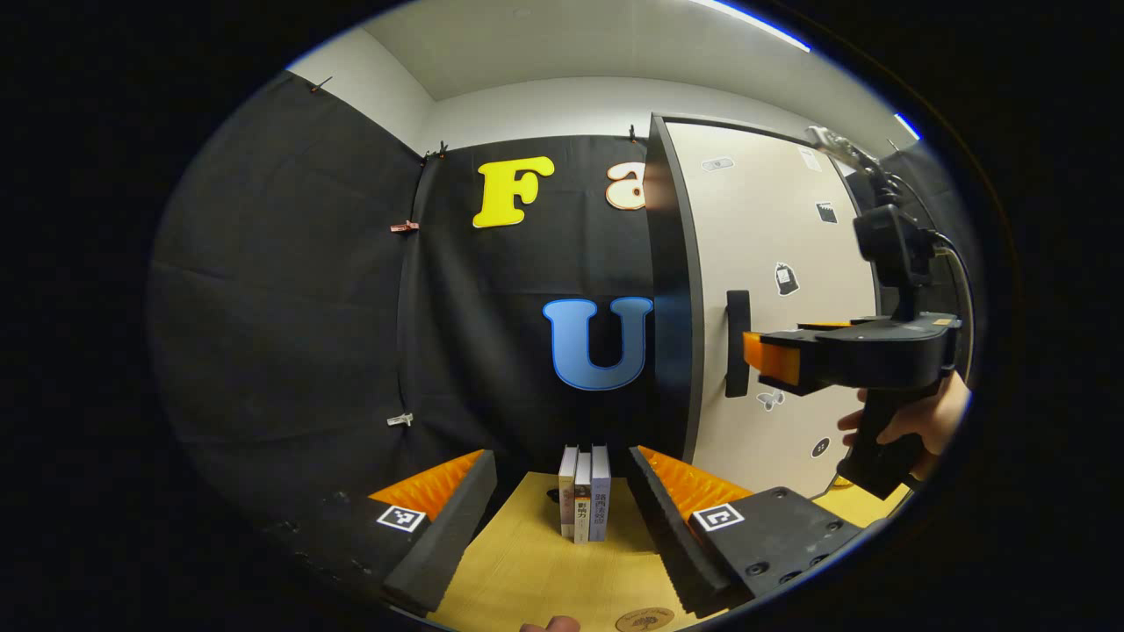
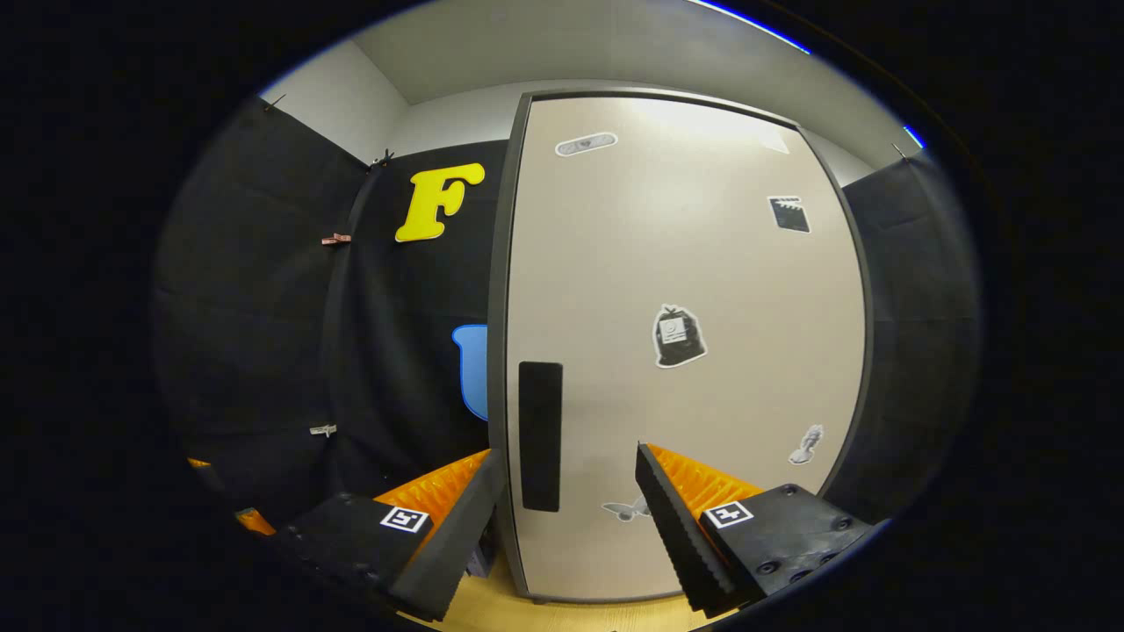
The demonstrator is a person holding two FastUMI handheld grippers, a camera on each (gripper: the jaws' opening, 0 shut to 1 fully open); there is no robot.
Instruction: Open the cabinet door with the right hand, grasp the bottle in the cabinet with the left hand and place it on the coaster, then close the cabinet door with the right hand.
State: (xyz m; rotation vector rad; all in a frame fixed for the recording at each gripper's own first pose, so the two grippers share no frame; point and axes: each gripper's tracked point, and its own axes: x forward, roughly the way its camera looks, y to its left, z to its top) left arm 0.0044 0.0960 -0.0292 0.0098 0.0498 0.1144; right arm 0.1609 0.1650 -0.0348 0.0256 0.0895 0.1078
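Right claw gapes level before the door handle, untouched.

Three books stood upright, side by side and touching, spines facing out, toward the far edge of the wooden tabletop. Behind them hung the black cloth wall, fastened with small clips. Above the cloth ran a pale wall and a grey ceiling, with a bright light strip along its upper right part.
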